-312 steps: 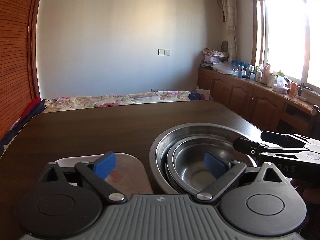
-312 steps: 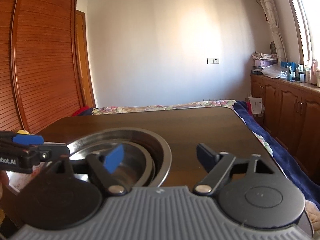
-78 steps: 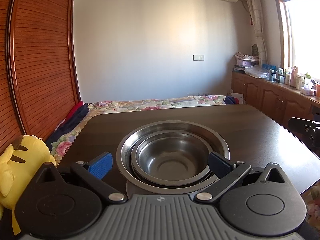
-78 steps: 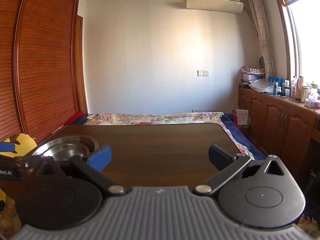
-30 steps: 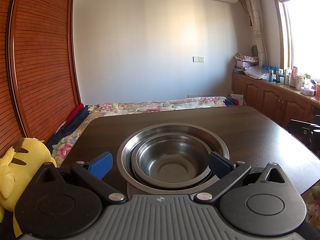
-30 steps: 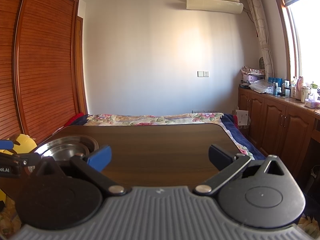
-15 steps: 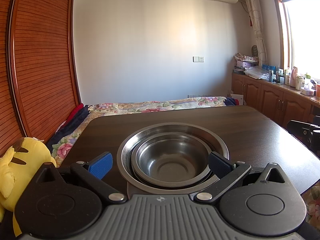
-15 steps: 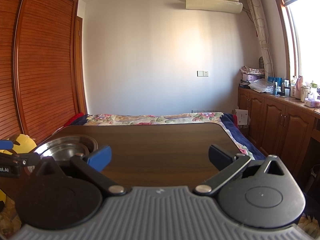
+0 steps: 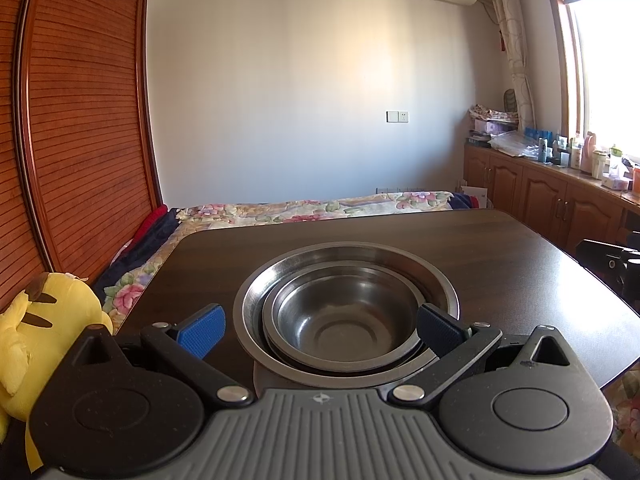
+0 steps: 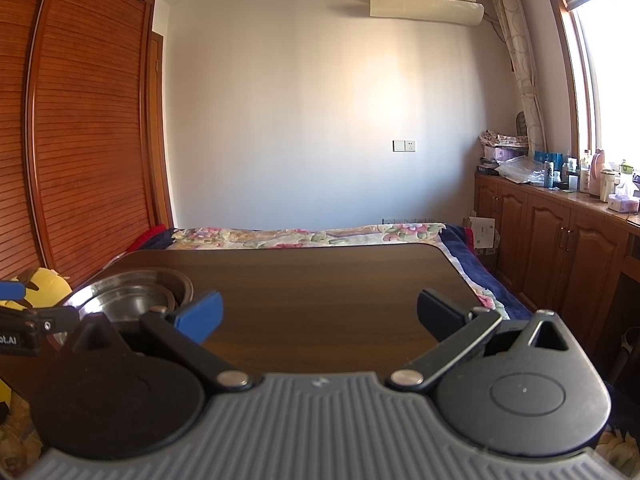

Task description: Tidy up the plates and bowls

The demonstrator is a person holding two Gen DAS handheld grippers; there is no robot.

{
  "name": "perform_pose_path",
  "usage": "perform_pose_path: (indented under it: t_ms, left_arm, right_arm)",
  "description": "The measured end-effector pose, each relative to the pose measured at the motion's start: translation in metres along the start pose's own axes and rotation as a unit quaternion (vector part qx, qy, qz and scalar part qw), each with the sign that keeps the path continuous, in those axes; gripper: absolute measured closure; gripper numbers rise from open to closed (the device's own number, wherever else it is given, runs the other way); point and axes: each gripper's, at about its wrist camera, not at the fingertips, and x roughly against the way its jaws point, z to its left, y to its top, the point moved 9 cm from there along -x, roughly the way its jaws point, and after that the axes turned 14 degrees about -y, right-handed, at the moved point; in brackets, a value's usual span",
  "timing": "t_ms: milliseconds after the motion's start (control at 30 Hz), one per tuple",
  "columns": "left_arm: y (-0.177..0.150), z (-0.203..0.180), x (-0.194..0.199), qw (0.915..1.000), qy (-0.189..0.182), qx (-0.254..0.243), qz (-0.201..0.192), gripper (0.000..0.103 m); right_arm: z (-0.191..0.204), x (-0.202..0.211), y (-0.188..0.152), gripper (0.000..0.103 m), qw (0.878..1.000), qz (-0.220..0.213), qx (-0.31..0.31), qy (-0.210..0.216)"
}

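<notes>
A stack of nested steel bowls (image 9: 346,312) sits on a pale plate (image 9: 264,376) near the front edge of the dark wooden table (image 9: 500,264). My left gripper (image 9: 320,328) is open, its blue pads either side of the stack's near rim and not touching it. In the right wrist view the bowls (image 10: 132,296) are at the far left. My right gripper (image 10: 318,312) is open and empty over bare table (image 10: 320,300). The left gripper's finger (image 10: 24,320) shows at the left edge.
A yellow plush toy (image 9: 36,328) sits off the table's left side. A floral-covered bed (image 9: 320,208) lies beyond the far edge. Wooden cabinets (image 9: 560,208) with bottles line the right wall. The right gripper's tip (image 9: 612,260) shows at the right edge.
Since 10 s ago the bowl stack stands on the plate and both grippers have drawn back. Over the last second nothing has visibly moved.
</notes>
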Motion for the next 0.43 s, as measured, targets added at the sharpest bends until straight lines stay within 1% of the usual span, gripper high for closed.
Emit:
perform_pose_path:
  t_ms: [433]
  left_arm:
    - [-0.0004,-0.0001,-0.0001,1.0000,0.000,0.000,0.000,0.000]
  right_arm:
    - [-0.0017,0.0008,-0.0003,0.000,1.000,0.001,0.000,0.000]
